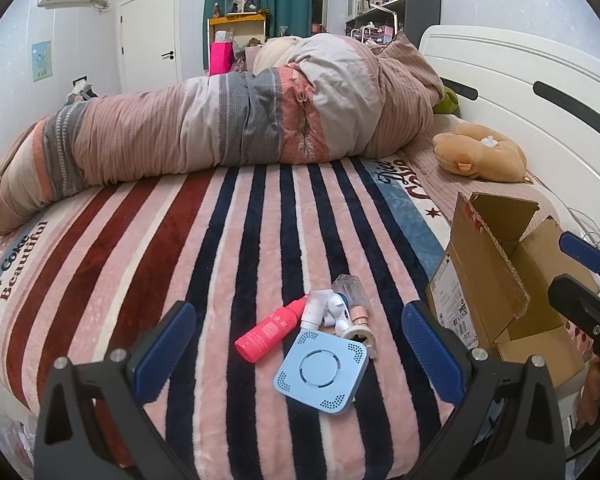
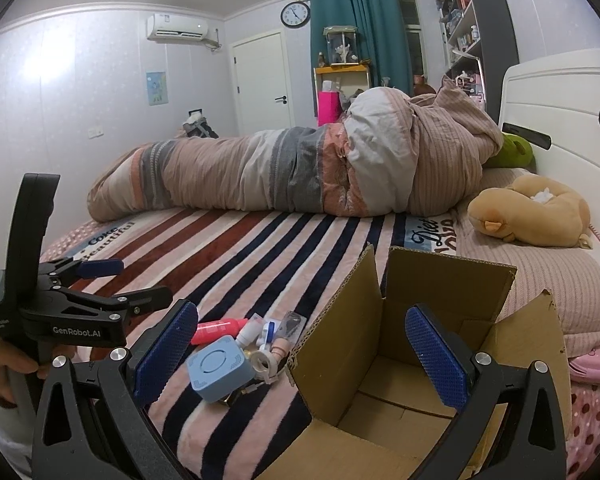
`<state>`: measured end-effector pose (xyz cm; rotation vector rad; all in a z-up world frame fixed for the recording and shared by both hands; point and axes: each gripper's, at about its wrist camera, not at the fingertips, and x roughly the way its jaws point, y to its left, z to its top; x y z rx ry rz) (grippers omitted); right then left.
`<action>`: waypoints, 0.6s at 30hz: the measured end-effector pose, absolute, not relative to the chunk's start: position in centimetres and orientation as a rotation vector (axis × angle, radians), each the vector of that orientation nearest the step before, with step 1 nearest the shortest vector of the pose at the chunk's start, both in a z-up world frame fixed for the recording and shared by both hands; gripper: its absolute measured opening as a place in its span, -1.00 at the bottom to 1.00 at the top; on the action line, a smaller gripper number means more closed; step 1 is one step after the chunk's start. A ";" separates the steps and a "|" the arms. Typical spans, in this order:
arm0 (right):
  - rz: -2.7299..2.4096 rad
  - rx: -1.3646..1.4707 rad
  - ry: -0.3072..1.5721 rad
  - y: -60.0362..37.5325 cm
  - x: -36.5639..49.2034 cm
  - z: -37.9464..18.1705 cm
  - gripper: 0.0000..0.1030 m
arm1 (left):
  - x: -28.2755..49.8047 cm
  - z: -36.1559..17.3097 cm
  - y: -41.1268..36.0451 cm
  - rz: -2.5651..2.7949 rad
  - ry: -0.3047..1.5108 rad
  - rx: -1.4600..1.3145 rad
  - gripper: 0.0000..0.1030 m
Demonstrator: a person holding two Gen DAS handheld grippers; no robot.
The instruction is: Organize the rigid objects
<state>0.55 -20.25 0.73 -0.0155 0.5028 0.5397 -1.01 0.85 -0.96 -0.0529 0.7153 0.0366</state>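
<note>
A small pile lies on the striped blanket: a light blue square device (image 1: 321, 376) (image 2: 219, 368), a pink bottle (image 1: 269, 330) (image 2: 219, 326), a white tube (image 1: 313, 310), a clear bottle (image 1: 350, 289) and a tape roll (image 1: 358, 336). An open, empty cardboard box (image 1: 500, 280) (image 2: 400, 360) stands to their right. My left gripper (image 1: 298, 352) is open and empty, hovering just before the pile; it also shows in the right wrist view (image 2: 124, 280). My right gripper (image 2: 300, 356) is open and empty over the box's near left corner; it shows at the right edge of the left wrist view (image 1: 572, 268).
A rolled quilt (image 1: 220, 120) lies across the bed behind the pile. A tan plush toy (image 1: 480, 152) and a green one (image 2: 514, 152) lie by the white headboard (image 1: 540, 92). The bed edge runs along the near side.
</note>
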 end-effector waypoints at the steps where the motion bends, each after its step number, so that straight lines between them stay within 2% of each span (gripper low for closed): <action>1: 0.540 -0.017 0.503 -20.1 0.5 0.7 1.00 | -1.0 -0.9 0.8 0.035 0.716 -0.054 0.99; 18: 0.545 -0.035 0.504 -19.5 0.4 0.6 1.00 | -1.3 -1.0 1.0 0.038 0.723 -0.052 0.99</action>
